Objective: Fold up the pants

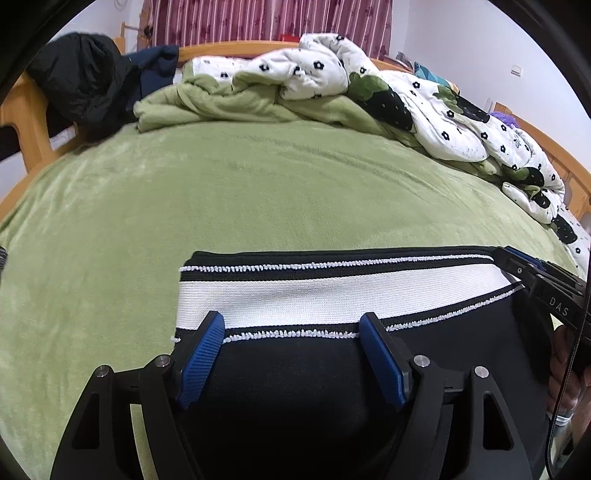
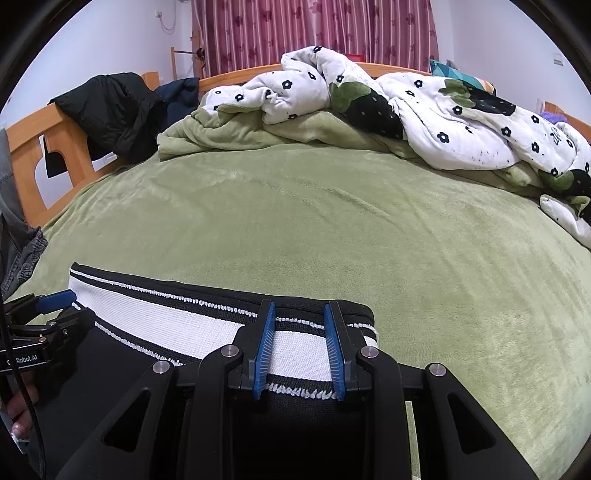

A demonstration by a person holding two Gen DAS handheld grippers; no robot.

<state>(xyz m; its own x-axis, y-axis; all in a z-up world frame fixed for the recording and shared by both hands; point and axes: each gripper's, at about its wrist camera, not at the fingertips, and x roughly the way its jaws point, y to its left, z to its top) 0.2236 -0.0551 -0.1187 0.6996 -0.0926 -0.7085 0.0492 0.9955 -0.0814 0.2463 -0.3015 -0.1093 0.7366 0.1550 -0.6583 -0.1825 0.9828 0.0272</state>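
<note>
Black pants (image 1: 295,384) with a white and black striped waistband (image 1: 332,295) lie flat on the green bed cover, waistband away from me. My left gripper (image 1: 291,328) is open, its blue pads over the waistband's left part and the black cloth below it. My right gripper (image 2: 300,345) is open with a narrower gap, its pads over the right end of the waistband (image 2: 295,349). It also shows from the side at the waistband's right end in the left wrist view (image 1: 524,266). The left gripper shows at the left edge in the right wrist view (image 2: 55,299).
The green bed cover (image 1: 258,192) stretches ahead. A crumpled white flowered quilt (image 2: 424,110) and green blanket (image 1: 221,103) lie at the far side. A black jacket (image 2: 110,107) hangs on the wooden bed frame (image 2: 26,147) at left. Red curtains (image 2: 314,33) hang behind.
</note>
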